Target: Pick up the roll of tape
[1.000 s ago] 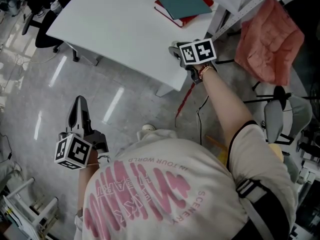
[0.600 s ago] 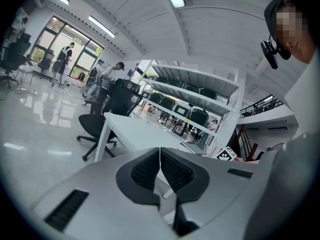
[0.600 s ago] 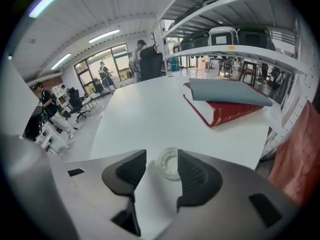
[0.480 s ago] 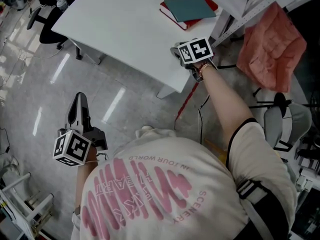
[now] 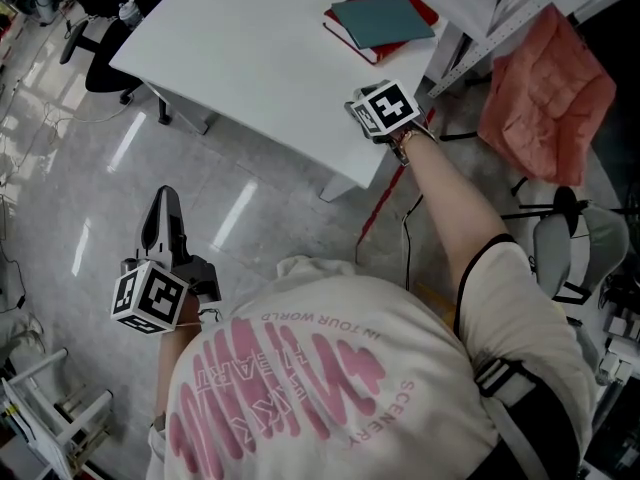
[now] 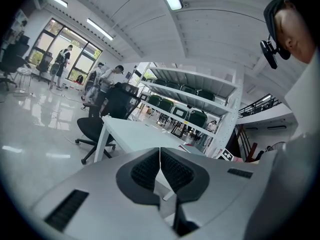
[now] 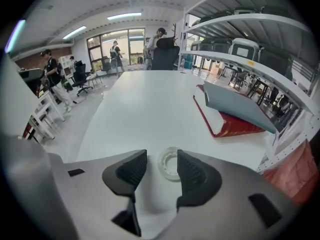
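A small whitish roll of tape (image 7: 170, 164) lies flat on the white table (image 7: 140, 104) near its corner. My right gripper (image 7: 161, 159) hangs over it, pointing steeply down. Its jaws have just been opening and now stand wide. The roll shows in the gap between them, and the pads do not touch it. In the head view the right gripper (image 5: 358, 108) sits at the table's near corner (image 5: 355, 163), and its marker cube hides the roll. My left gripper (image 5: 164, 196) hangs low at the left over the floor, shut and holding nothing, as the left gripper view shows (image 6: 160, 151).
A red book with a teal cover (image 5: 382, 18) lies on the table beyond the right gripper. A pink cloth (image 5: 545, 78) hangs on a metal rack at the right. A black office chair (image 5: 95, 53) stands left of the table. Grey shiny floor lies below.
The right gripper's marker cube has rolled at the table corner without shifting place. The left gripper stays about where it was.
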Demonstrator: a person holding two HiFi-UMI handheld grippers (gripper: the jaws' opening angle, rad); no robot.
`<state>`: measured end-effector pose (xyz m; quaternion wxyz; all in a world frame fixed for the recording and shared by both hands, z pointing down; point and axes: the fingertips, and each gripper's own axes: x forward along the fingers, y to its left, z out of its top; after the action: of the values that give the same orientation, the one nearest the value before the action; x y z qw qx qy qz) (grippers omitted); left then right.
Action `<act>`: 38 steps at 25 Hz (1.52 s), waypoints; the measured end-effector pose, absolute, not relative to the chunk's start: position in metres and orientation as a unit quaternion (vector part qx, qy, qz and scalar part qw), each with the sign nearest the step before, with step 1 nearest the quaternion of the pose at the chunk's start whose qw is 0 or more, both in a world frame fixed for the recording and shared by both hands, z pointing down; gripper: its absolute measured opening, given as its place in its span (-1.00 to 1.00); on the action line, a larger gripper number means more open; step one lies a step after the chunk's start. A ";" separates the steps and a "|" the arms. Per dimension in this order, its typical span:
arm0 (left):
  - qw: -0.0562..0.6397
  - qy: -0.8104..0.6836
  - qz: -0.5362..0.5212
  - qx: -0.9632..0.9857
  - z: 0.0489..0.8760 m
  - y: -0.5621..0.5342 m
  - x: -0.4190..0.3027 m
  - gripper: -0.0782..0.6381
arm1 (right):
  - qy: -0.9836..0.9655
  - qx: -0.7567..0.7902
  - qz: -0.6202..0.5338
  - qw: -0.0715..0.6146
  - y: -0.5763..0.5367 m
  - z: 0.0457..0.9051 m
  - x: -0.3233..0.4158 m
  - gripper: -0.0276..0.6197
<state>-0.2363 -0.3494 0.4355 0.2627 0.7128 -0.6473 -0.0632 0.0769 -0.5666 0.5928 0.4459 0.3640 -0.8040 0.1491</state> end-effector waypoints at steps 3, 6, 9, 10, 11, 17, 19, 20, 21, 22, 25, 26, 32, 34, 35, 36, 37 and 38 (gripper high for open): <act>0.269 -0.643 -0.065 0.714 0.439 -0.349 -0.235 -0.71 | -0.808 0.357 0.171 0.437 -0.566 0.594 0.076 -0.29; 0.273 -0.642 -0.068 0.713 0.442 -0.348 -0.236 -0.71 | -0.807 0.362 0.200 0.422 -0.567 0.596 0.078 -0.32; 0.277 -0.645 -0.069 0.709 0.445 -0.348 -0.239 -0.71 | -0.799 0.383 0.214 0.411 -0.574 0.595 0.082 -0.48; 0.280 -0.646 -0.071 0.707 0.446 -0.348 -0.240 -0.71 | -0.796 0.388 0.216 0.411 -0.576 0.595 0.084 -0.56; 0.283 -0.647 -0.073 0.704 0.448 -0.347 -0.241 -0.71 | -0.795 0.390 0.214 0.412 -0.576 0.595 0.084 -0.58; 0.285 -0.651 -0.083 0.699 0.448 -0.344 -0.245 -0.71 | -0.793 0.387 0.213 0.420 -0.576 0.597 0.084 -0.59; 0.284 -0.652 -0.084 0.698 0.448 -0.344 -0.246 -0.71 | -0.790 0.387 0.218 0.423 -0.575 0.598 0.083 -0.61; 0.285 -0.652 -0.084 0.698 0.448 -0.344 -0.246 -0.71 | -0.789 0.387 0.222 0.423 -0.575 0.598 0.083 -0.63; 0.285 -0.651 -0.084 0.698 0.449 -0.343 -0.246 -0.71 | -0.787 0.387 0.227 0.423 -0.575 0.599 0.083 -0.63; 0.286 -0.651 -0.084 0.698 0.449 -0.343 -0.245 -0.71 | -0.786 0.388 0.231 0.423 -0.575 0.598 0.083 -0.64; 0.288 -0.649 -0.084 0.699 0.449 -0.340 -0.245 -0.71 | -0.782 0.389 0.239 0.424 -0.573 0.598 0.081 -0.66; 0.287 -0.649 -0.084 0.700 0.449 -0.339 -0.245 -0.71 | -0.782 0.389 0.240 0.425 -0.572 0.597 0.080 -0.66; 0.282 -0.648 -0.085 0.703 0.443 -0.340 -0.244 -0.71 | -0.780 0.399 0.227 0.425 -0.570 0.594 0.079 -0.68; 0.283 -0.646 -0.084 0.704 0.443 -0.341 -0.243 -0.71 | -0.779 0.406 0.225 0.422 -0.569 0.593 0.079 -0.68; 0.283 -0.645 -0.084 0.705 0.443 -0.342 -0.242 -0.71 | -0.779 0.408 0.224 0.421 -0.568 0.593 0.080 -0.69; 0.284 -0.644 -0.084 0.706 0.443 -0.342 -0.241 -0.71 | -0.778 0.410 0.222 0.421 -0.566 0.593 0.080 -0.69; 0.284 -0.643 -0.084 0.707 0.443 -0.342 -0.240 -0.71 | -0.778 0.411 0.221 0.420 -0.565 0.593 0.080 -0.69; 0.284 -0.641 -0.084 0.708 0.443 -0.342 -0.240 -0.71 | -0.778 0.413 0.220 0.418 -0.564 0.592 0.080 -0.69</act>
<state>-0.2402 -0.3419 0.4426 0.2841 0.7076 -0.6415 -0.0842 0.0800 -0.5638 0.5921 0.4181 0.4134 -0.7785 0.2196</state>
